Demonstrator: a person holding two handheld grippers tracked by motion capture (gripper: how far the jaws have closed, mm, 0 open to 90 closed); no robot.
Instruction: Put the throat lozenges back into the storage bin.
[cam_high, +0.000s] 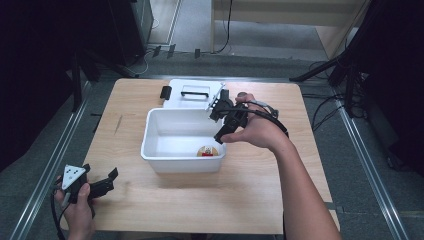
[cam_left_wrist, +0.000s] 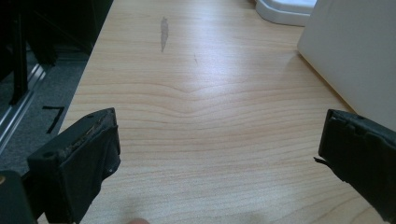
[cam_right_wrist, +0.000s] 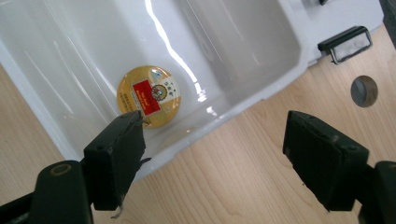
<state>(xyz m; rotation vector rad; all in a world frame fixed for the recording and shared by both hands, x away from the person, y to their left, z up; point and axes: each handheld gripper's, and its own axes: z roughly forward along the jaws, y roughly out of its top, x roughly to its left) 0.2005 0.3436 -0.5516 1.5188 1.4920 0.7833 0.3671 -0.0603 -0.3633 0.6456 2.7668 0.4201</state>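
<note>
A white plastic bin (cam_high: 150, 150) stands mid-table with a round gold tin (cam_high: 207, 151) bearing a red label on its floor, near the front right corner. My right gripper (cam_high: 222, 132) hovers over the bin's right rim and points down into it. In the right gripper view its jaws (cam_right_wrist: 212, 121) stand apart with nothing between them, above the bin wall (cam_right_wrist: 261, 88) and the tin (cam_right_wrist: 148, 96). My left gripper (cam_high: 111, 180) rests low at the table's front left, open, with bare wood between its jaws (cam_left_wrist: 219, 126).
The bin's white lid (cam_high: 192, 92) with a black handle lies flat behind the bin. A black latch (cam_right_wrist: 345, 42) sits on the lid. A small grey round plug (cam_right_wrist: 364, 91) shows in the tabletop. The bin's outer wall (cam_left_wrist: 355, 56) rises right of my left gripper.
</note>
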